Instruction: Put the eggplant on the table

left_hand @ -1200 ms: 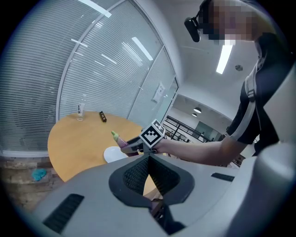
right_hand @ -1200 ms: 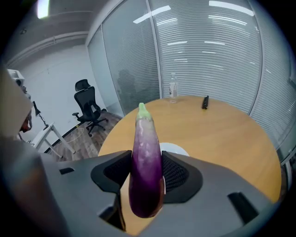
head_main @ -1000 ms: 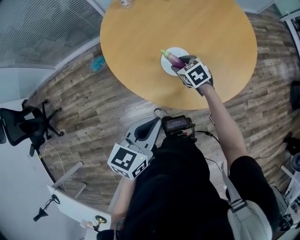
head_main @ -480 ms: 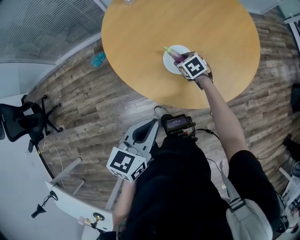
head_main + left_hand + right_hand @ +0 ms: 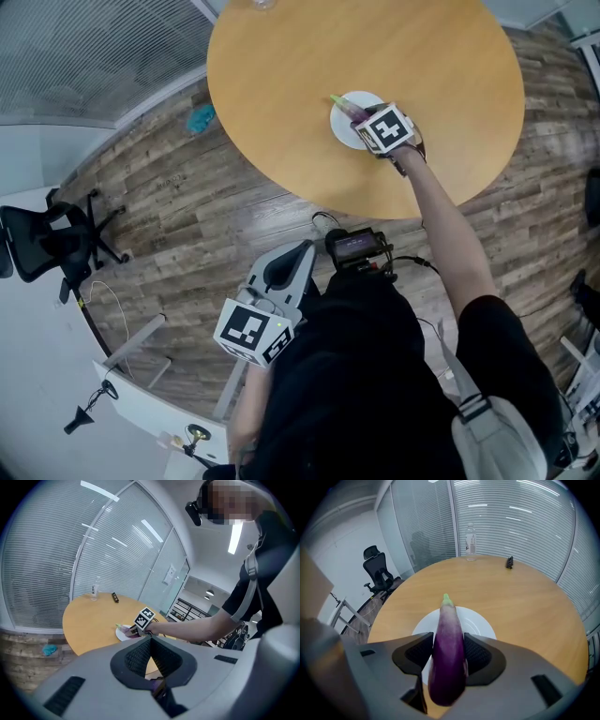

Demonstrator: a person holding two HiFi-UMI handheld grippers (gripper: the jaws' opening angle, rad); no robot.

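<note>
A purple eggplant (image 5: 449, 653) with a green tip is clamped between the pads of my right gripper (image 5: 448, 641), tip pointing away from me. It hangs just over a white plate (image 5: 480, 620) on the round wooden table (image 5: 525, 602). In the head view the right gripper (image 5: 364, 118) and eggplant (image 5: 349, 106) cover the plate (image 5: 339, 129) near the table's (image 5: 281, 75) front edge. My left gripper (image 5: 289, 264) is low beside my body, off the table, jaws together with nothing in them (image 5: 151, 641).
At the table's far side stand a water bottle (image 5: 471, 547) and a small black object (image 5: 509, 562). A black office chair (image 5: 47, 248) is on the wood floor to the left, and a blue-green scrap (image 5: 199, 119) lies by the table's edge.
My right gripper has sunk with the eggplant toward the plate and slightly farther over the table. The left gripper has stayed put.
</note>
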